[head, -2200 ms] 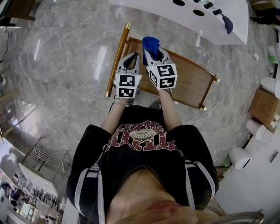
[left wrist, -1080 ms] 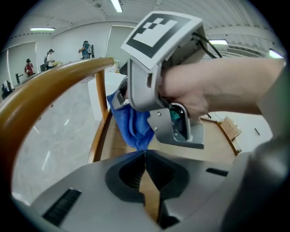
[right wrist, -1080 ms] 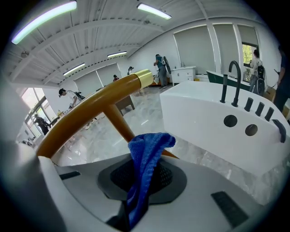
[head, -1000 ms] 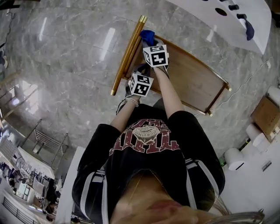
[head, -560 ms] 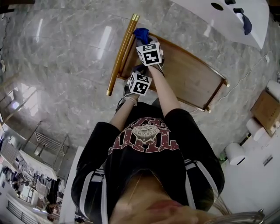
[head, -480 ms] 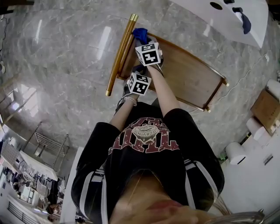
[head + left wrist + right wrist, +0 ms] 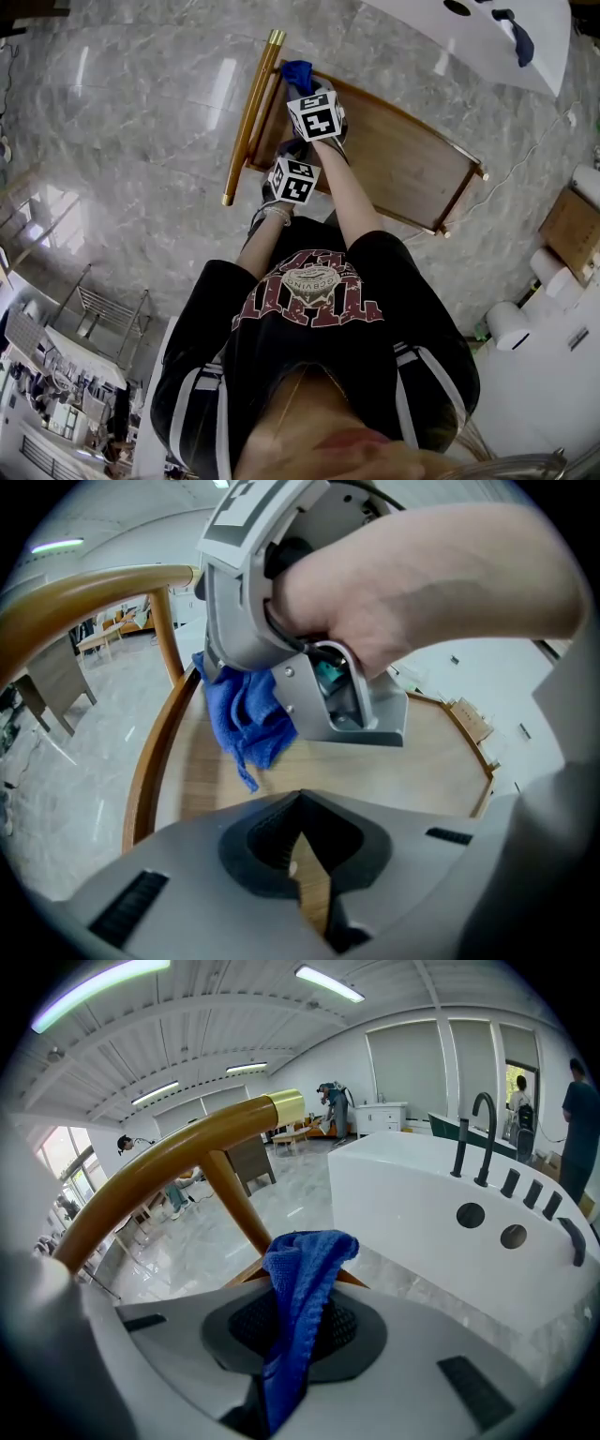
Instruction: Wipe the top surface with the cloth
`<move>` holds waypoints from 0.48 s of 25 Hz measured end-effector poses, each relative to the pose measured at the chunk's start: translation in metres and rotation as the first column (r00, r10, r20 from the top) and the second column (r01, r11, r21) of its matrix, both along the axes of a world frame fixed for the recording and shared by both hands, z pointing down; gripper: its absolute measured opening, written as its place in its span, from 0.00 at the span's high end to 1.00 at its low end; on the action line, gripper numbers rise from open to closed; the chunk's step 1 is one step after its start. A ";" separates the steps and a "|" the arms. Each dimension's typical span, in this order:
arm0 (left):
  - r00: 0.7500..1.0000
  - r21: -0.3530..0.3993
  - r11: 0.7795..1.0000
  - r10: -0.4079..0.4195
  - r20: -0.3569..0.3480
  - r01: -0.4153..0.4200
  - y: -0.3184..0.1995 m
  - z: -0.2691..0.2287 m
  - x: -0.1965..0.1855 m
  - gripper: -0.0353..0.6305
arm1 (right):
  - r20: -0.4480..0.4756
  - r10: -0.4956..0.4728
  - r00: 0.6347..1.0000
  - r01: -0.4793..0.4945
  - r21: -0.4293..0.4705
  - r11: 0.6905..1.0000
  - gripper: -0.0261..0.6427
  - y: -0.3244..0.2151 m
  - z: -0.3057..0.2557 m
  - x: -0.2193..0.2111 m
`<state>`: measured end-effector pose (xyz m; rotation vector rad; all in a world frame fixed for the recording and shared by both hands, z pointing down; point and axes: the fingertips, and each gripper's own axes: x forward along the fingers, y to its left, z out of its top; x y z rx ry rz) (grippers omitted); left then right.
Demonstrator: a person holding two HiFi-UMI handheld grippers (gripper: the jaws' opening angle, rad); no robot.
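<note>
- The cloth (image 7: 302, 1274) is seen clamped in the jaws of the right hand-held gripper (image 7: 292, 1335). A loose fold is left standing past the tips, judged so that fabric rather than plastic is brought to the wood.
- That hand-held gripper is held at a corner of the tabletop (image 7: 403, 164), with the rail (image 7: 248, 117) just to its left and nearly all the bare wood to its right.
- The cloth is hung just ahead of the jaws, over that corner; contact with the wood cannot be confirmed.
- The left hand-held gripper (image 7: 300, 803) is kept closed on nothing, just behind the right one, and is judged to be parked clear of the wiping path.
- The corner position is judged to be a starting point for strokes across the tabletop.
</note>
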<state>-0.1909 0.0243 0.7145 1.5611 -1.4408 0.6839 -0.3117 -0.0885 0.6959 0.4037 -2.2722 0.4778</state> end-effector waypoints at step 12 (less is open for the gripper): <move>1.000 -0.024 1.000 -0.001 0.000 0.001 0.001 -0.001 -0.001 0.87 | 0.011 0.031 0.999 -0.031 -0.016 0.999 0.88 -0.004 0.002 0.022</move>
